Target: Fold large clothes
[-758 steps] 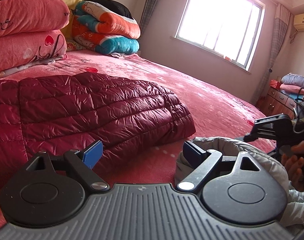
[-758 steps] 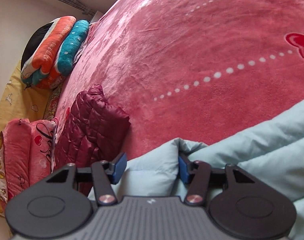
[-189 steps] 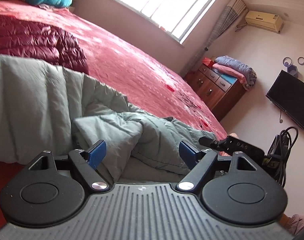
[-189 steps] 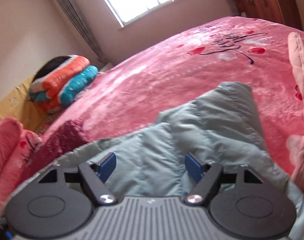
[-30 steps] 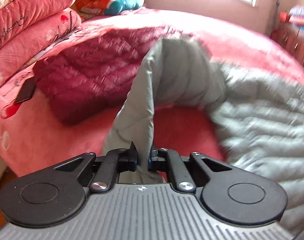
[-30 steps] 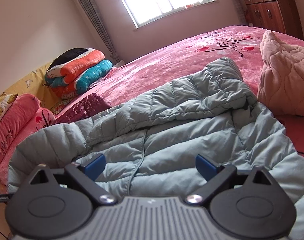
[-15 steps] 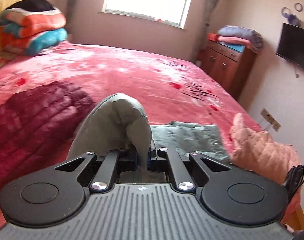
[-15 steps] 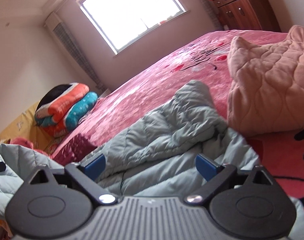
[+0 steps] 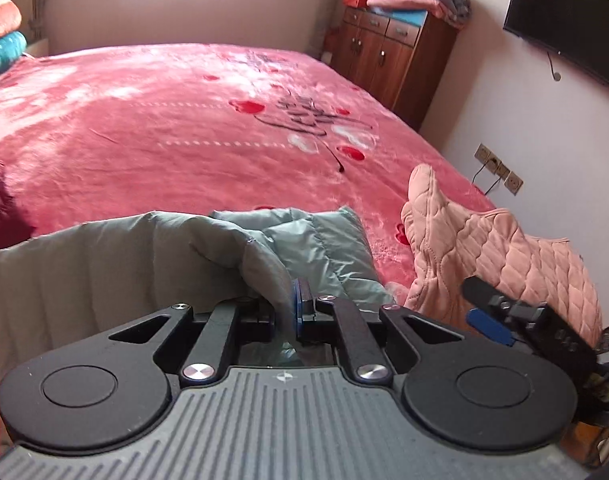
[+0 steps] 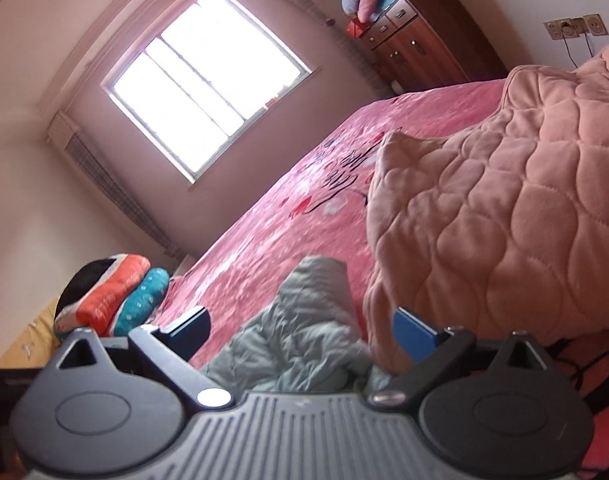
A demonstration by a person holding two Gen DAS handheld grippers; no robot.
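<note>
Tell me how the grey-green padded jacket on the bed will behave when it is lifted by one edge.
The jacket is probably floppy: its edge, pinched in the shut left claw, curls and sags over it. It looks puffy and quilted, so likely light for its bulk. Its shiny fabric may slide easily on the pink bedspread.

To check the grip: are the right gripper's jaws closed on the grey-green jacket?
No, the right gripper stands wide open, the grey-green jacket lying between its jaws ungripped.
</note>
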